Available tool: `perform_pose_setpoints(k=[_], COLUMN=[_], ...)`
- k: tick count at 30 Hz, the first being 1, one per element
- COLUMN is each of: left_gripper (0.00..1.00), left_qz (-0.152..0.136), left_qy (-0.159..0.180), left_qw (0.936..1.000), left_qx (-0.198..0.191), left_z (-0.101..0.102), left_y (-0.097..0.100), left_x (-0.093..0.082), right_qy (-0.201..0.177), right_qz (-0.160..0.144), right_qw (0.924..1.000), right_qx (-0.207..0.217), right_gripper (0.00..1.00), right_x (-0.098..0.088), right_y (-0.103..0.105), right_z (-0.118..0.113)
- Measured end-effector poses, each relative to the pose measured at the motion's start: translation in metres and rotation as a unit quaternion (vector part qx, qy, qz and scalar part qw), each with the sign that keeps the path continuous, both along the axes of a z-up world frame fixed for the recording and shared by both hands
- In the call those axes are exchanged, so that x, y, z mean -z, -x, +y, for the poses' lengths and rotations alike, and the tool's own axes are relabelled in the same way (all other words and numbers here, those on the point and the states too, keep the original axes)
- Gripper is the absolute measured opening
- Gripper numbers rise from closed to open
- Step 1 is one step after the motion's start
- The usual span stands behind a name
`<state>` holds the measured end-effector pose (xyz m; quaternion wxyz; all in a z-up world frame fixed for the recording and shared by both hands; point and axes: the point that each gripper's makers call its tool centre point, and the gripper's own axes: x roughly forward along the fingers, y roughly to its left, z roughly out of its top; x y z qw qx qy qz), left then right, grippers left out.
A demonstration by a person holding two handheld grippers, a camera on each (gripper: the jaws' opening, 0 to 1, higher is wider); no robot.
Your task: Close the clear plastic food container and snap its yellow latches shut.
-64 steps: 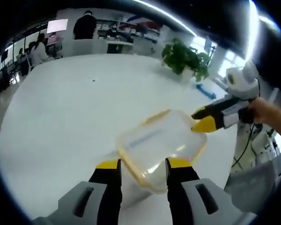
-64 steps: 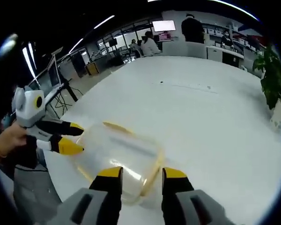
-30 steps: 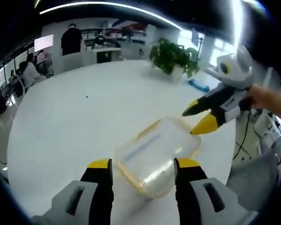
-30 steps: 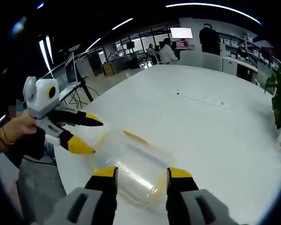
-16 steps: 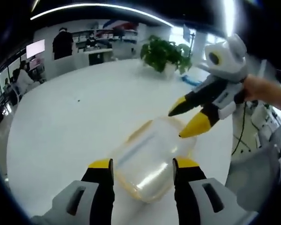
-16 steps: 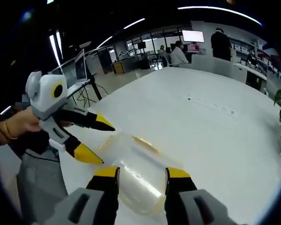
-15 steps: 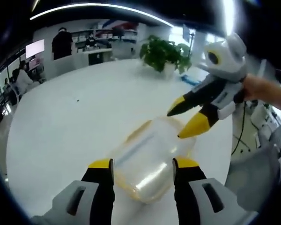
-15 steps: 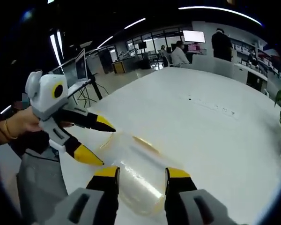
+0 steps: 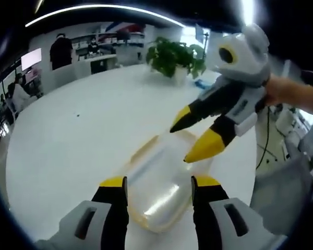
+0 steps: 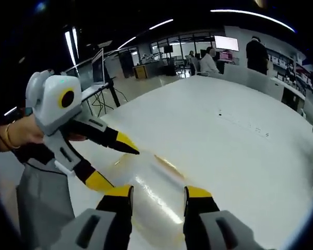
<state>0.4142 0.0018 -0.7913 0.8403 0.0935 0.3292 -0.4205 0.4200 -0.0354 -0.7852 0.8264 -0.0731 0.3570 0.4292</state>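
The clear plastic container [image 9: 157,174] with its yellow rim lies on the white table [image 9: 68,135], its lid down. My left gripper [image 9: 159,182] is open, its yellow-tipped jaws standing on either side of the container's near end. My right gripper [image 9: 190,135] comes in from the right, open, tips over the container's far end. In the right gripper view the container [image 10: 152,177] lies between my right gripper's [image 10: 157,191] open jaws, a yellow latch [image 10: 167,164] showing on its far side. The left gripper [image 10: 113,162] enters from the left, open, straddling the container's left end.
A potted plant [image 9: 175,54] stands at the table's far side, with a blue object [image 9: 203,83] beside it. People [image 9: 60,49] and desks are beyond the table. A laptop on a stand [image 10: 96,67] is off the table's edge. A hand [image 9: 292,96] holds each gripper.
Both grippers have come closer to the container and to each other, so each looms larger in the other's view. The container lies where it was. Jaws remain open.
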Motion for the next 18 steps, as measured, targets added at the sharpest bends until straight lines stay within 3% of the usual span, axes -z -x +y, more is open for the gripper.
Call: perform_pose_setpoints(k=[10, 18], left_gripper=[0.46, 0.45], left_qz=[0.003, -0.008], left_qy=[0.011, 0.000], left_qw=[0.9999, 0.9999], left_qx=[0.008, 0.011], left_z=[-0.009, -0.008], left_y=[0.006, 0.002], left_x=[-0.003, -0.004], right_qy=[0.013, 0.013], right_qz=[-0.005, -0.005], right_qw=[0.9997, 0.9995], right_qx=[-0.019, -0.027], right_gripper=[0.35, 0.35], right_x=[0.004, 0.005], right_y=[-0.003, -0.005], right_z=[0.008, 0.014])
